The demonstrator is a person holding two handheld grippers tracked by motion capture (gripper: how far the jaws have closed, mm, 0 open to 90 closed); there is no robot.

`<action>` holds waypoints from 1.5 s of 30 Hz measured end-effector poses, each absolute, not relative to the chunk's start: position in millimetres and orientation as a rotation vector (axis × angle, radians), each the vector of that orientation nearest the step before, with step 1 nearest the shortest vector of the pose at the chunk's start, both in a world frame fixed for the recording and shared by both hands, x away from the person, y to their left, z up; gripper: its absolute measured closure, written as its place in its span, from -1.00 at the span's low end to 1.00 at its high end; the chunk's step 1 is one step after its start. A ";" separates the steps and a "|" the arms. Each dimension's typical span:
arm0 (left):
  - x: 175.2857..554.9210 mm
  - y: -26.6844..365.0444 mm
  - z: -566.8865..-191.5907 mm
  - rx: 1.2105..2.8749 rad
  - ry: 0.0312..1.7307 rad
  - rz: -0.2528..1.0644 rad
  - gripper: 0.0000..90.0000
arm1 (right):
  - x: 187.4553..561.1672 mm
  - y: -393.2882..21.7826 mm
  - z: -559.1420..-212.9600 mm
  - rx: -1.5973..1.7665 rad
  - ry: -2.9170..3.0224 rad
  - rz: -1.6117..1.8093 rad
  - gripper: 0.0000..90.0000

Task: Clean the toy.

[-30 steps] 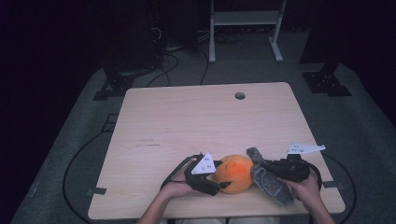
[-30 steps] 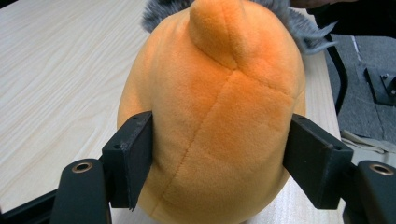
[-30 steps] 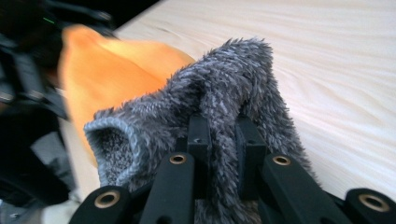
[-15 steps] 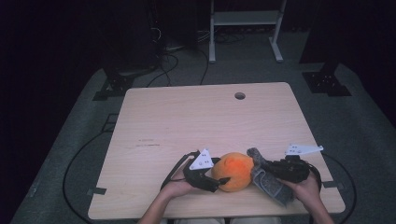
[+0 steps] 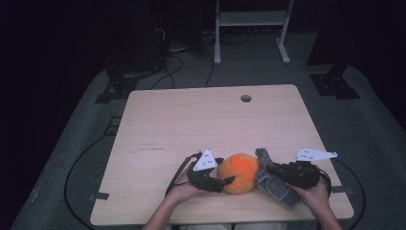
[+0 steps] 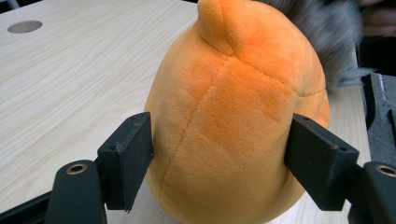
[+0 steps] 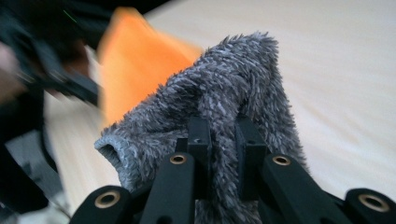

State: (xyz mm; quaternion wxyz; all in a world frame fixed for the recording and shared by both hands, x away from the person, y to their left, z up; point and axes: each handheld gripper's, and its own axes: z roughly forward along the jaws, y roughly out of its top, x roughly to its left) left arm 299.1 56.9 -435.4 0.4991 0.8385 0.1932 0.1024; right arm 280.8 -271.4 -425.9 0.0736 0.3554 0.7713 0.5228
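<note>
Plush, orange and egg-shaped, sits low centre in the high view; in the left gripper view its nub points to the top of the frame. Left gripper clasps its flanks. Right gripper pinches a grey fuzzy sock, its cuff opening at lower left.

We see the left hand-held gripper with its jaws just opened a little wider around the orange plush toy, which now sits slightly farther from the grey fuzzy sock than before.
</note>
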 end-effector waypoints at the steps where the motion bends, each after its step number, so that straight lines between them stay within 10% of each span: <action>1: 298.7 55.9 -435.7 2.028 0.467 0.252 -0.42 | 278.3 -269.5 -421.6 1.035 2.300 1.612 0.75; 40: 280.7 27.9 -441.2 2.099 0.289 0.322 -0.35 | 264.3 -219.6 -382.7 0.802 2.312 1.498 0.73; 45: 287.2 31.7 -440.7 2.084 0.315 0.288 -0.68 | 270.7 -223.3 -393.0 0.842 2.377 1.547 0.75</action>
